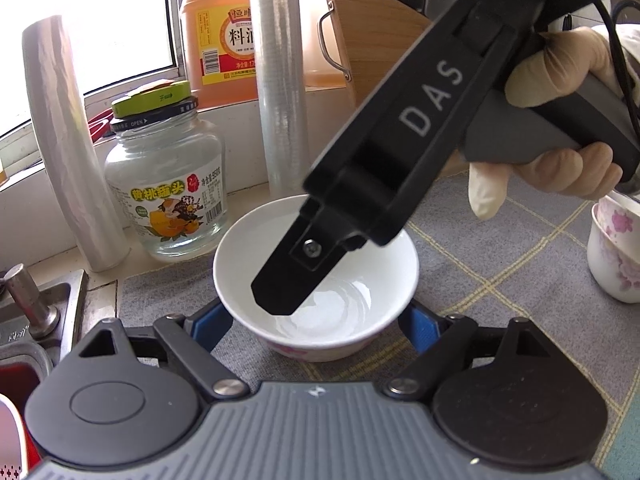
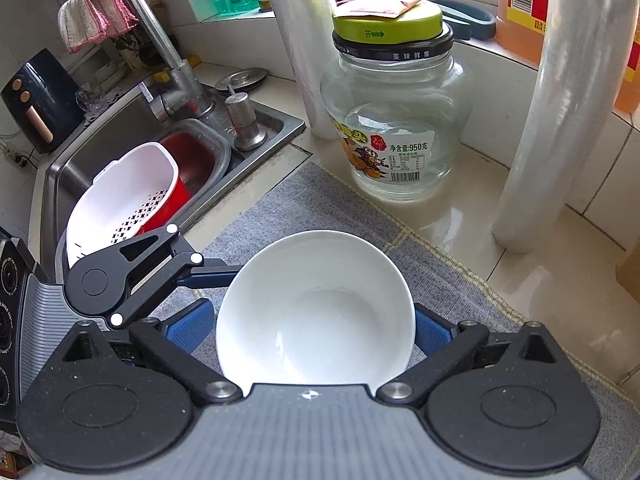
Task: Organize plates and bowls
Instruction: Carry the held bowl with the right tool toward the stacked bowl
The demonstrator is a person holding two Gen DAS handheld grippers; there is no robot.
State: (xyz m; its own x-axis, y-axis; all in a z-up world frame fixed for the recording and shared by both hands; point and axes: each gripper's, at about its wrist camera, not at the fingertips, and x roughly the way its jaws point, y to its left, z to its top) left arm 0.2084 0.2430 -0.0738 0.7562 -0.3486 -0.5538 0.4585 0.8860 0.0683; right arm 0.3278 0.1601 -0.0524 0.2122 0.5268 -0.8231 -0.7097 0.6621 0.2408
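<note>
From the left wrist, the white bowl [image 1: 316,276] stands on the grey checked mat [image 1: 500,280] with the left gripper [image 1: 316,320] closed on its sides, one black finger [image 1: 288,276] of the right gripper hangs over its hollow, and only here show a gloved hand [image 1: 560,120] and a floral cup [image 1: 616,252]. From the right wrist, the right gripper [image 2: 316,332] flanks the bowl [image 2: 316,308], whether pressing I cannot tell; only here the sink [image 2: 100,176], white colander [image 2: 124,200] and tap [image 2: 160,40] appear.

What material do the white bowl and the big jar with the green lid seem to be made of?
White bowl: probably glazed ceramic, smooth and glossy with soft reflections inside. Jar: clear glass by its transparency; its green lid looks like painted metal or plastic, hard to tell.
</note>
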